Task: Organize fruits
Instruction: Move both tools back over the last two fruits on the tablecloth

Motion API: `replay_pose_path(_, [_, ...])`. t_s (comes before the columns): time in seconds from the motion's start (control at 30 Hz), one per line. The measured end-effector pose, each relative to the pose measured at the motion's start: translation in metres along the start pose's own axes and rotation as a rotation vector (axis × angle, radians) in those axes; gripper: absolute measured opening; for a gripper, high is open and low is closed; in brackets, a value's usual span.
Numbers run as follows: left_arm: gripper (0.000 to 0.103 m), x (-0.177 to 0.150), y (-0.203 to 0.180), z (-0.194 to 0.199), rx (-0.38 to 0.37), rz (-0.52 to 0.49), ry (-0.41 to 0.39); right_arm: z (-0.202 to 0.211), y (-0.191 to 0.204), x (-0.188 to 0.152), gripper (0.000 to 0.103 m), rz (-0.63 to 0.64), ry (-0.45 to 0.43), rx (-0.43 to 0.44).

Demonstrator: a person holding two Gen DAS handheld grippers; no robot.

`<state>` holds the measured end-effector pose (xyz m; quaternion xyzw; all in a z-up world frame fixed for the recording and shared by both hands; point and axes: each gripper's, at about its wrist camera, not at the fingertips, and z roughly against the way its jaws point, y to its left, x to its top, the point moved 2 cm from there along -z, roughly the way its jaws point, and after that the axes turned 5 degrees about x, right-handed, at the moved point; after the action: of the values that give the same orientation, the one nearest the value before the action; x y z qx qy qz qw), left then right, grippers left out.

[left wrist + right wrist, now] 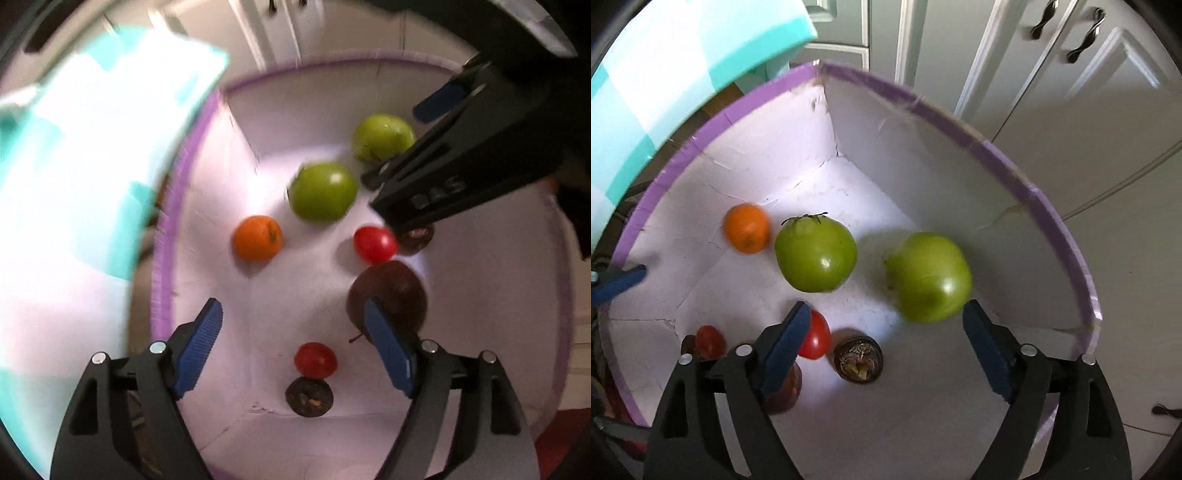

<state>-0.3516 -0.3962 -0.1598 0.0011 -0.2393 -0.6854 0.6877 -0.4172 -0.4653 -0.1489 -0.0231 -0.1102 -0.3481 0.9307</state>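
Both jaws spread and empty, the right hand-held gripper (pixel 882 332) hangs nearest the green fruit (pixel 929 277) in the purple-rimmed box (pixel 997 155), just ahead by its right finger, while the left hand-held gripper (pixel 291 332) hovers over a small red fruit (pixel 316 360).

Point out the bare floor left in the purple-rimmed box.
Free: the box corner behind the orange and green fruits, and near floor between the open right gripper fingers. Crowded: around the tomatoes and dark fruits.
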Motion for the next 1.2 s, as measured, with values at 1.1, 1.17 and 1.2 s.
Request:
replay_pose_path(1.1, [0.101, -0.344, 0.444, 0.198, 0.661, 1.457, -0.193, 0.157, 0.442, 0.096, 0.088, 0.695, -0.503, 0.371])
replay_pose_path(1.17, [0.101, -0.383, 0.458, 0.200, 0.679, 1.594, -0.201, 0.148, 0.482, 0.110, 0.088, 0.743, -0.488, 0.390])
replay_pose_path(1.2, [0.101, -0.397, 0.461, 0.200, 0.685, 1.633, -0.197, 0.142, 0.500, 0.117, 0.088, 0.767, -0.473, 0.409])
